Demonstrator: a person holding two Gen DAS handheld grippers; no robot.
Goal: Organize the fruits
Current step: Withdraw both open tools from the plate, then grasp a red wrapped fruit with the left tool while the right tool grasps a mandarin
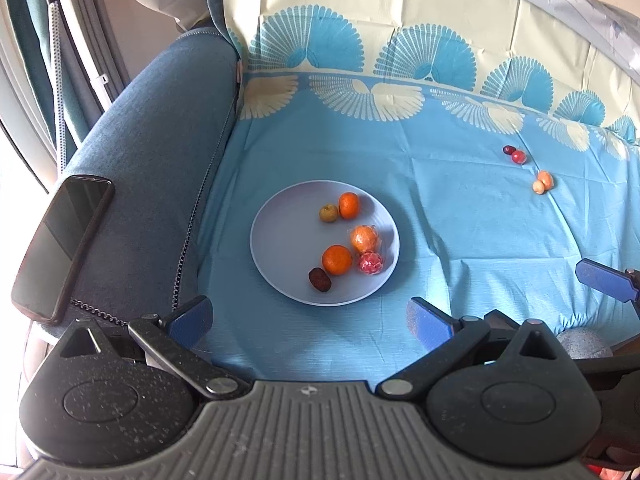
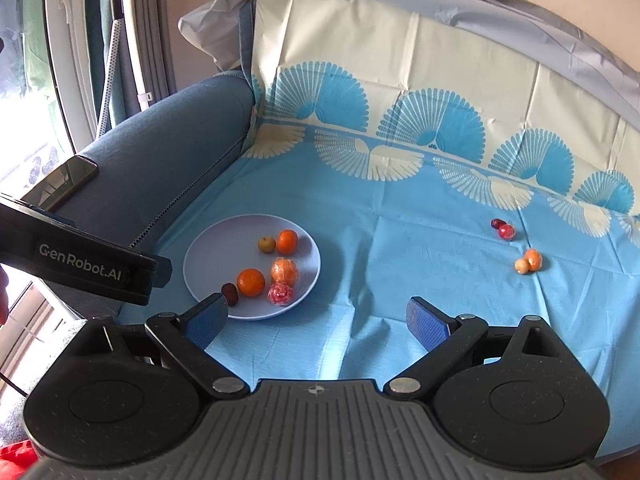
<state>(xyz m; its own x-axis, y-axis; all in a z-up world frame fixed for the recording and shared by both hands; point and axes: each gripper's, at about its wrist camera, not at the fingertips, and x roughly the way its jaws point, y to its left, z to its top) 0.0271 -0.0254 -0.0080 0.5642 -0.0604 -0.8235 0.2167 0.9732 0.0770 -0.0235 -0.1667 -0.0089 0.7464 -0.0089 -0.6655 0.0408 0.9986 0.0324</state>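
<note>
A pale plate (image 1: 280,280) (image 2: 200,268) lies on the blue cloth and holds several fruits: two oranges (image 1: 337,259) (image 2: 251,282), a wrapped orange (image 1: 364,239) (image 2: 285,271), a red wrapped fruit (image 1: 370,263) (image 2: 280,294), a small yellowish fruit (image 1: 328,213) and a dark date (image 1: 319,279). Loose on the cloth at the far right are two red fruits (image 1: 516,155) (image 2: 505,229) and two small orange ones (image 1: 543,182) (image 2: 529,261). My left gripper (image 1: 308,320) is open and empty, just short of the plate. My right gripper (image 2: 316,320) is open and empty, to the right of the plate.
A blue sofa arm (image 1: 152,152) runs along the left, with a black phone (image 1: 60,248) lying on it. The cloth runs up the sofa back (image 1: 400,0). One finger of my right gripper shows at the right edge of the left wrist view (image 1: 604,278).
</note>
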